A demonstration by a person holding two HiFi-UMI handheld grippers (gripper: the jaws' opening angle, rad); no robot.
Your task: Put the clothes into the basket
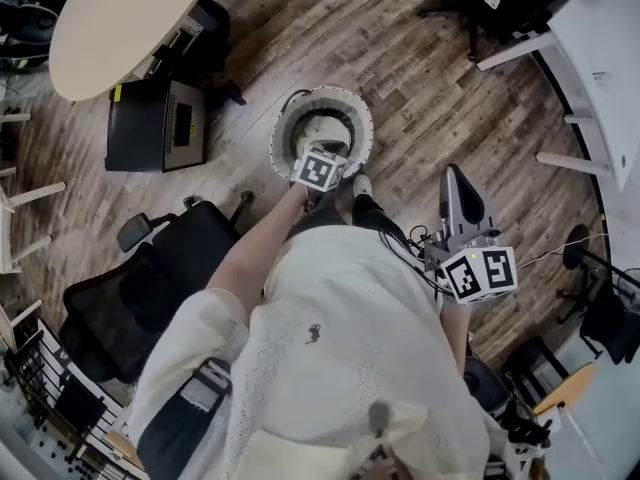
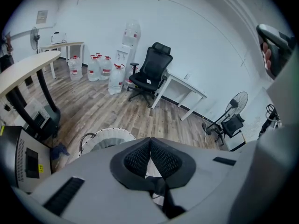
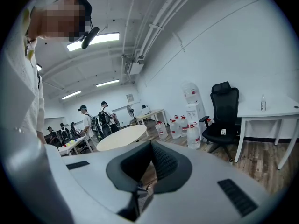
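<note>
A round white basket (image 1: 283, 128) stands on the wood floor in front of the person's feet; the left gripper view shows it low and to the left (image 2: 108, 135). My left gripper (image 1: 321, 140) hangs over the basket and points steeply down, its marker cube covering much of the opening. Its jaws (image 2: 150, 146) are shut, pads touching, with nothing visible between them. Pale fabric lies inside the basket, mostly hidden. My right gripper (image 1: 457, 190) is held off to the right of the basket, away from it. Its jaws (image 3: 150, 146) meet at the tips and hold nothing.
A black office chair (image 1: 150, 288) stands close on the left, with a black box (image 1: 155, 125) and a round beige table (image 1: 120, 18) beyond it. A white desk (image 1: 600, 68) curves along the right. Cables trail near the right gripper. Water bottles (image 2: 98, 66) and another chair (image 2: 149, 73) line the far wall.
</note>
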